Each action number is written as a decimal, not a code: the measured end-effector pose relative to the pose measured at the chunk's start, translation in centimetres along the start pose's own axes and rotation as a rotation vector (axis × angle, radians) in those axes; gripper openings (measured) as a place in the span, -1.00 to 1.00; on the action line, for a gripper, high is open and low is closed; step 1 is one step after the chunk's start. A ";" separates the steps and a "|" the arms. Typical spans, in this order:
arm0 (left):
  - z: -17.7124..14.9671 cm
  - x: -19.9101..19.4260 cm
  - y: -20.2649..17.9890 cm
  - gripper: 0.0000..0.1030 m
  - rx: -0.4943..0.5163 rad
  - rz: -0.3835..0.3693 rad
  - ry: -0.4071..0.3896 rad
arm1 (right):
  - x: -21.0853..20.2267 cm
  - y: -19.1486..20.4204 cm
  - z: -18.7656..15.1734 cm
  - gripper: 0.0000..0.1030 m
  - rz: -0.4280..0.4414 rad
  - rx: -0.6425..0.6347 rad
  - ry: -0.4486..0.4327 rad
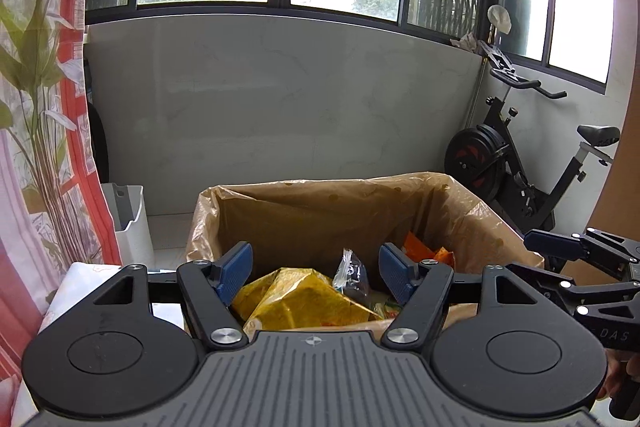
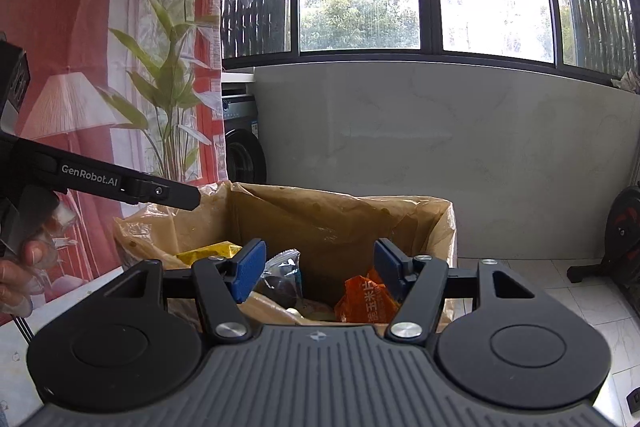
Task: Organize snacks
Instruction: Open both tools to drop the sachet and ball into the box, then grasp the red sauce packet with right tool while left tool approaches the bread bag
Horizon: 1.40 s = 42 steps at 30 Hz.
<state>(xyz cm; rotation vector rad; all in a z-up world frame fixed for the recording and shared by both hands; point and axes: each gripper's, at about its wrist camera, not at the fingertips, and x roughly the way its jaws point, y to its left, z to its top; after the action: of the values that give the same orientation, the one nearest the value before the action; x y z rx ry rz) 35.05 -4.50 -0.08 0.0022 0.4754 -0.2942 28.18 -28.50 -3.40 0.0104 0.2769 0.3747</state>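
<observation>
A plastic-lined cardboard box (image 1: 320, 211) holds the snacks: a yellow bag (image 1: 296, 299), an orange packet (image 2: 366, 299), a clear wrapper (image 1: 350, 273). Above the box, the left gripper (image 1: 316, 271) and right gripper (image 2: 318, 269) hang with jaws apart, holding nothing.

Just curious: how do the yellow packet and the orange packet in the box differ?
The yellow packet is larger and crumpled, lying at the box's left; the orange packet is smaller, sits at the right and bears white characters. Both lie loose inside, untouched by either gripper.
</observation>
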 end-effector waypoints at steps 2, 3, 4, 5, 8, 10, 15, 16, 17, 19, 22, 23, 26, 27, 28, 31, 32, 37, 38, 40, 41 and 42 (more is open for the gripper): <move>-0.7 -1.4 0.7 0.40 -0.009 -0.010 -0.001 | -1.4 -0.1 -0.7 0.23 0.006 0.019 -0.012; -1.2 -2.4 1.2 0.40 -0.015 -0.014 -0.003 | -2.0 -0.2 -1.1 0.23 0.008 0.030 -0.015; -1.7 -3.1 1.4 0.40 -0.020 -0.015 -0.003 | -2.8 -0.3 -1.7 0.23 0.006 0.040 -0.017; -2.3 -3.7 1.7 0.40 -0.028 -0.015 -0.001 | -3.4 -0.3 -2.3 0.23 0.002 0.049 -0.017; -4.5 -5.7 2.3 0.40 -0.063 -0.006 -0.004 | -4.8 -0.4 -4.5 0.23 -0.015 0.082 0.006; -6.2 -6.7 2.7 0.40 -0.084 0.014 -0.005 | -5.4 -0.5 -6.2 0.23 -0.028 0.097 0.037; -10.5 -6.8 3.2 0.40 -0.124 0.042 0.043 | -6.2 -0.4 -10.5 0.23 -0.083 0.126 0.144; -11.5 -6.6 3.3 0.39 -0.135 0.053 0.072 | -6.4 -0.4 -11.5 0.23 -0.090 0.133 0.169; -12.2 -6.4 3.3 0.39 -0.143 0.054 0.091 | -6.6 -0.4 -12.2 0.23 -0.095 0.131 0.192; -13.6 -6.0 3.5 0.39 -0.164 0.054 0.122 | -7.0 -0.2 -13.5 0.23 -0.106 0.116 0.233; -15.1 -5.7 3.5 0.39 -0.178 0.055 0.150 | -7.9 -0.2 -15.5 0.23 -0.123 0.072 0.296; -15.4 -5.7 3.5 0.39 -0.183 0.052 0.156 | -8.2 -0.3 -16.0 0.23 -0.132 0.055 0.317; -16.2 -5.6 3.6 0.39 -0.202 0.046 0.176 | -9.0 -0.9 -17.8 0.23 -0.148 0.049 0.380; -16.5 -5.6 3.4 0.39 -0.207 0.048 0.184 | -9.3 -1.2 -18.3 0.23 -0.151 0.063 0.393; -16.8 -5.7 3.3 0.39 -0.214 0.051 0.190 | -9.5 -1.5 -18.7 0.23 -0.154 0.080 0.402; -17.3 -5.6 3.3 0.39 -0.234 0.055 0.208 | -9.7 -2.2 -19.1 0.23 -0.171 0.110 0.425; -17.4 -5.6 3.2 0.39 -0.237 0.056 0.211 | -9.6 -2.3 -19.2 0.23 -0.171 0.115 0.431; -17.8 -5.5 2.9 0.39 -0.234 0.057 0.232 | -9.3 -2.6 -19.8 0.23 -0.156 0.132 0.467; -17.8 -5.4 2.7 0.39 -0.232 0.054 0.238 | -9.1 -2.7 -19.9 0.23 -0.156 0.139 0.474; -18.0 -5.3 2.4 0.39 -0.223 0.050 0.248 | -9.3 -2.9 -20.1 0.26 -0.156 0.153 0.466; -18.1 -5.3 2.3 0.39 -0.220 0.048 0.251 | -9.3 -2.9 -20.1 0.27 -0.156 0.156 0.464; -18.2 -5.2 2.2 0.39 -0.218 0.046 0.254 | -9.3 -3.0 -20.2 0.27 -0.157 0.156 0.463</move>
<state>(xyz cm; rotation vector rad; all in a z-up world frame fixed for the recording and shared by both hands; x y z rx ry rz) 23.02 0.33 -14.04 -0.1634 0.7573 -0.1958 15.48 -35.48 -20.50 0.0552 0.7598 0.1943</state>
